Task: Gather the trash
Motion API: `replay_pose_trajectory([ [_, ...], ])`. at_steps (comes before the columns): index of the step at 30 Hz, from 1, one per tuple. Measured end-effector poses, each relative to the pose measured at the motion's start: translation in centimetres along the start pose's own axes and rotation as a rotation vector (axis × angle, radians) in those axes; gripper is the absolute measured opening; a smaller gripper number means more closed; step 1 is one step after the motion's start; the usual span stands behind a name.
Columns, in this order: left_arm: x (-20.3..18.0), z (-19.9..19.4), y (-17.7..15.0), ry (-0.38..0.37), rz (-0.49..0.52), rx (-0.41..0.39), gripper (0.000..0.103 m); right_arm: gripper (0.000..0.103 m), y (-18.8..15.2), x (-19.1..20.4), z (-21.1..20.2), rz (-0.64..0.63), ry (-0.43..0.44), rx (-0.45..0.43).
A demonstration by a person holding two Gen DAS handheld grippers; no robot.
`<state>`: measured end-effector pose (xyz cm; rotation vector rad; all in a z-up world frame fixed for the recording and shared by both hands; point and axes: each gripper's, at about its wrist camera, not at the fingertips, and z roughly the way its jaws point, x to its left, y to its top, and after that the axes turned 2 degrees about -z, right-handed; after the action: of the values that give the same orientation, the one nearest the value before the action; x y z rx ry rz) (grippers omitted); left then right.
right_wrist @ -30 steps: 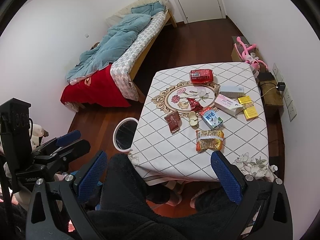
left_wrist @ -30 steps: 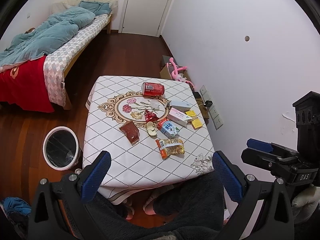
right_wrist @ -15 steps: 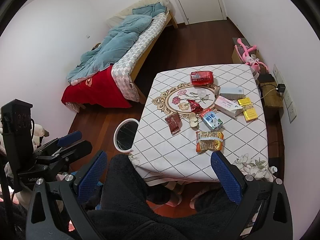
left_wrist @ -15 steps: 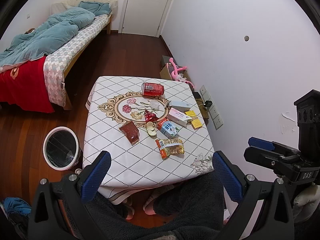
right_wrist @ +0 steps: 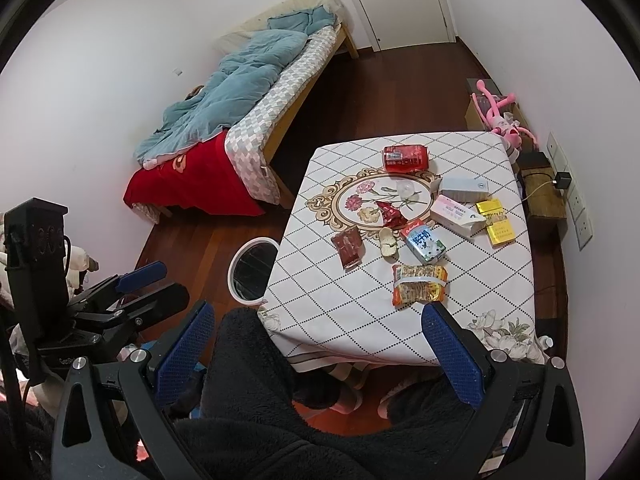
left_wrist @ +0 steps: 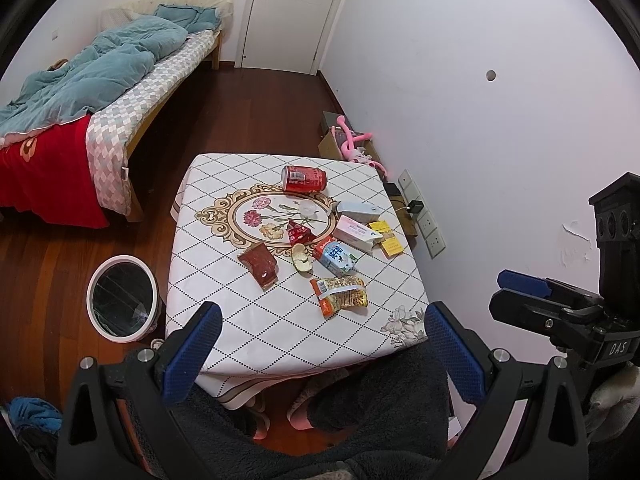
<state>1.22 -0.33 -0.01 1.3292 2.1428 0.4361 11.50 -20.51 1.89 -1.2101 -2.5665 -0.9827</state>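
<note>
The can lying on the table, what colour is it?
Red, with a white label patch; the can shows best in the left wrist view.

A table [left_wrist: 280, 320] under a white diamond-patterned cloth carries a red can [left_wrist: 304, 179] lying on its side, a snack bag [left_wrist: 340, 295], a milk carton [left_wrist: 335, 257], a brown packet [left_wrist: 259, 266], boxes [left_wrist: 357, 232] and yellow packs [left_wrist: 387, 238].

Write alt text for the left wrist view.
The open left gripper hangs above a cloth-covered table strewn with trash: a red can on its side, a snack bag, a milk carton and small boxes. A white bin stands on the floor left of the table.
</note>
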Motion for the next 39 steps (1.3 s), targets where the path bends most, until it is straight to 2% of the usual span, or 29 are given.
replay_pose_trajectory([
  [26,-0.3,-1.0,0.7,0.002,0.01,-0.022,0.103,0.103,0.7,0.1,-0.4,-0.004,0.006,-0.003],
  [29,0.0,0.0,0.8,0.065,0.02,-0.044,0.103,0.103,1.0,0.1,-0.3,-0.002,-0.001,-0.026],
  [33,0.8,4.6,1.6,0.223,0.043,-0.077,0.103,0.103,1.7,-1.0,1.5,0.026,-0.063,-0.07],
  [35,2.0,8.3,1.8,0.299,0.039,-0.054,0.103,0.102,2.3,-2.3,3.6,0.049,-0.098,-0.08],
  [36,2.5,10.0,2.0,0.317,0.032,-0.039,0.103,0.099,2.5,-3.0,4.8,0.062,-0.106,-0.083],
  [38,4.4,14.3,2.2,0.357,-0.004,0.019,0.103,0.07,3.2,-4.6,8.1,0.076,-0.128,-0.074],
  [39,5.3,15.9,2.2,0.36,-0.022,0.053,0.103,0.069,3.6,-5.3,9.8,0.079,-0.155,-0.051],
])
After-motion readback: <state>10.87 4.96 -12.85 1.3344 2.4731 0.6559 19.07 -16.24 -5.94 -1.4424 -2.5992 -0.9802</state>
